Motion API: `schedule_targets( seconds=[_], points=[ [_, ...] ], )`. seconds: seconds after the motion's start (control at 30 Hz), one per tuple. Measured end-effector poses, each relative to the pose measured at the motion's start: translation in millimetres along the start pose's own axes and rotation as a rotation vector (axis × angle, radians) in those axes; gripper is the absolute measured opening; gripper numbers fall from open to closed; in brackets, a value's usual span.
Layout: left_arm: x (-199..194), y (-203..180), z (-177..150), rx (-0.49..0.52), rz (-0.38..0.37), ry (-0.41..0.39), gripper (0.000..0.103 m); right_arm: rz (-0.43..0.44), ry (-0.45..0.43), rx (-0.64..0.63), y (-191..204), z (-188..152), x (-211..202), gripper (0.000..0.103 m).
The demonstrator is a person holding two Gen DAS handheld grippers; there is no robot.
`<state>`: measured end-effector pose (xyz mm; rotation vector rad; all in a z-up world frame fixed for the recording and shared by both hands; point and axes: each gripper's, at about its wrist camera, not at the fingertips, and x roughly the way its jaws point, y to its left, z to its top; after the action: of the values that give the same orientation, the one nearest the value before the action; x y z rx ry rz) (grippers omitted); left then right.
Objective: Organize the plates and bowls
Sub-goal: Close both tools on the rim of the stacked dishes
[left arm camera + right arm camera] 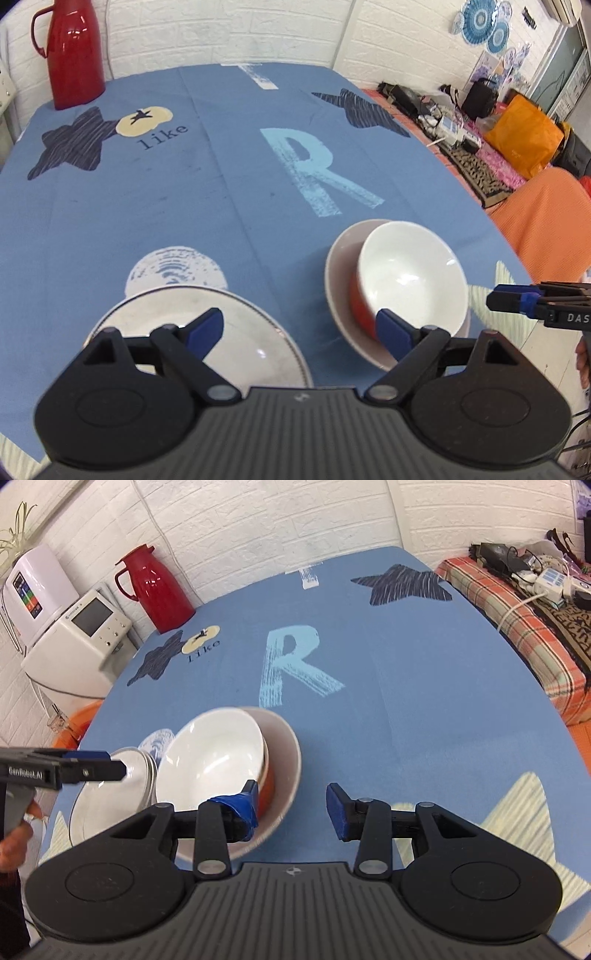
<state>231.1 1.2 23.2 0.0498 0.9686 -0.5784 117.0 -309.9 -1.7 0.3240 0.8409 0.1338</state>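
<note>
- In the left wrist view, the left tool [297,332] is seen spread wide with nothing between its blue pads, hovering over the near edge of the tabletop [229,206].
- Under its left finger, at about 7 o'clock of the view, a white plate [258,332] with a dark rim line is seen lying flat on the blue cloth.
- At about 4 o'clock, an orange bowl [410,280] with a white inside is seen tilted inside a shallow pale dish [338,266]; the left tool's right pad overlaps the bowl's near rim in the view, and contact cannot be told.
- In the right wrist view, the right tool [291,805] is held partly spread, with only cloth seen between its pads; its left pad lies in front of the bowl's orange wall, and whether it touches cannot be told.
- The bowl and dish are seen just right of the plate, at about 9 o'clock from the right tool.
- A hand is glimpsed at the frame edge behind each tool.
- Farther off, at 12 o'clock, a pale letter R [314,166] is printed on the cloth.
- At 11 o'clock, a red thermos jug [74,51] stands upright by the white brick wall.
</note>
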Motion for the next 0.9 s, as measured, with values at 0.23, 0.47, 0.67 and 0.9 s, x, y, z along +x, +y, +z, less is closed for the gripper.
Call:
schedule_targets(
  seconds=[0.23, 0.47, 0.67, 0.9],
  points=[
    [22, 6, 24, 0.062, -0.010, 0.085, 0.089, 0.036, 0.066, 0.050, -7, -10, 12, 0.025],
    [56, 8, 46, 0.122, -0.066, 0.211, 0.089, 0.047, 0.104, 0.091, -11, -3, 19, 0.026],
    [76, 12, 48, 0.137, -0.078, 0.251, 0.089, 0.018, 0.135, 0.102, -9, -1, 24, 0.026],
    [87, 15, 45, 0.137, -0.096, 0.260, 0.089, -0.012, 0.153, 0.116, -13, 8, 38, 0.028]
  ],
)
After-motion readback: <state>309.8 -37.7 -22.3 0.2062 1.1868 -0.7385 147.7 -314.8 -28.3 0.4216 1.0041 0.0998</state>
